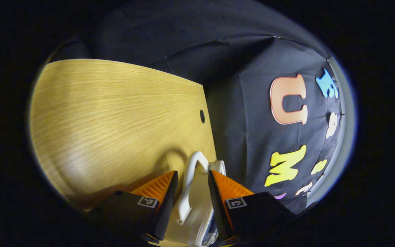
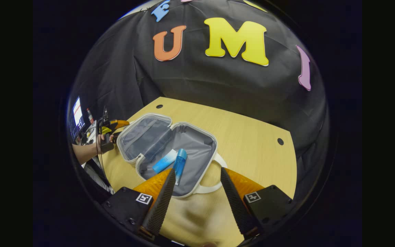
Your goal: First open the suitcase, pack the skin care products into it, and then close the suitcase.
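Suitcase is being kept wide open on the wooden table, both grey-lined halves lying flat, probably so stuff can be dropped straight in from above. Its long axis is running from the lid half at the far left of the right gripper view toward the near right, where the white carry handle is sticking out toward the camera.

In the left gripper view the suitcase's white edge and a white handle are being seen right between the left gripper fingers, seemingly so the lid can be held or swung over. Whether the fingers are actually being pressed onto it can't be told; they're sitting close on either side. In the right gripper view that same gripper is being held by a hand at the lid's far edge.

The right gripper is being hovered above the near rim, fingers spread apart with nothing between them.

Two skin care items are already lying inside the base half: a light blue tube and a blue bottle, side by side and touching, both angled lengthwise toward the near left corner. Packing looks mostly done, closing isn't.
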Demonstrator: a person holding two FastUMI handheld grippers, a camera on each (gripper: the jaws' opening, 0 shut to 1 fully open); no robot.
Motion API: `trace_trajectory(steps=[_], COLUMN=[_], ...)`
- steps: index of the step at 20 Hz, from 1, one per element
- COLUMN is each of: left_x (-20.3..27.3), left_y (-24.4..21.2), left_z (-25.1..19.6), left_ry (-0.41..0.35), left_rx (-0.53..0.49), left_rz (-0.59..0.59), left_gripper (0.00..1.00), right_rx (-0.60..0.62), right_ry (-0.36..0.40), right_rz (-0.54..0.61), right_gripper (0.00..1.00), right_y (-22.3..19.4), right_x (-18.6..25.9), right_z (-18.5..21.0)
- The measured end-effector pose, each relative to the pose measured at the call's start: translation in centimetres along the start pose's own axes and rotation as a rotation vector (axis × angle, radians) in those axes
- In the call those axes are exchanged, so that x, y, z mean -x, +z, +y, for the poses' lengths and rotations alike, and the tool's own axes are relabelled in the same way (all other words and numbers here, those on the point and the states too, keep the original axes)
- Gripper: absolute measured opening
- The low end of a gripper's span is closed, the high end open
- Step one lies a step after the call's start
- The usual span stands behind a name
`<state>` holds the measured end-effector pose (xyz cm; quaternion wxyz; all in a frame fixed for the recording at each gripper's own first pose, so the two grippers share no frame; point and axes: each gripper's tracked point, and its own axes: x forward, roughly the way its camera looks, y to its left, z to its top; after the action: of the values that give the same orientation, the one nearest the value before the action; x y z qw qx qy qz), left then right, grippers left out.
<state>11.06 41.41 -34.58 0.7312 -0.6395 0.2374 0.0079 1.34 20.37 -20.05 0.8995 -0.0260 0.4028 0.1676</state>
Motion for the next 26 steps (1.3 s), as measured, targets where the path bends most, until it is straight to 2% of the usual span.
trace_trajectory(steps=[1,2,3,4,6,11,15,17,21,24,26], left_x=[-0.2,-0.1,-0.1,0.1,0.8,2.0,2.5,2.5,2.3,1.7,0.6], left_y=[0.0,0.0,0.0,0.1,0.3,-0.6,-3.6,-6.4,-14.3,-20.2,-23.0], left_z=[-0.1,-0.2,-0.4,-1.0,-3.6,-11.0,-18.1,-21.5,-27.3,-28.2,-28.5], left_ry=[-0.003,0.004,0.005,-0.003,-0.046,-0.143,-0.206,-0.233,-0.264,-0.244,-0.245], left_rx=[-0.003,-0.012,-0.017,-0.017,-0.026,-0.137,-0.257,-0.303,-0.504,-0.663,-0.706], left_rz=[-0.008,-0.009,-0.010,-0.015,-0.025,-0.023,0.003,0.028,0.092,0.127,0.137], left_gripper=[0.52,0.27,0.34,0.25,0.18,0.14,0.13,0.11,0.12,0.12,0.12], right_rx=[-0.002,-0.004,-0.007,-0.011,-0.028,-0.070,-0.085,-0.098,-0.131,-0.156,-0.163], right_ry=[0.003,0.006,0.009,0.014,0.017,-0.003,-0.021,-0.032,-0.077,-0.105,-0.122], right_rz=[-0.003,-0.006,-0.010,-0.013,-0.023,-0.093,-0.162,-0.193,-0.240,-0.254,-0.257], right_gripper=[0.77,0.79,0.79,0.79,0.79,0.79,0.79,0.79,0.79,0.79,0.79], right_y=[0.1,0.1,0.2,0.2,0.3,0.8,1.2,1.2,1.1,0.8,0.4], right_x=[0.1,0.2,0.2,0.3,0.9,3.1,5.4,6.5,8.5,9.0,9.6], right_z=[0.1,0.1,0.1,0.2,0.1,-0.8,-1.8,-2.5,-4.9,-6.5,-7.7])
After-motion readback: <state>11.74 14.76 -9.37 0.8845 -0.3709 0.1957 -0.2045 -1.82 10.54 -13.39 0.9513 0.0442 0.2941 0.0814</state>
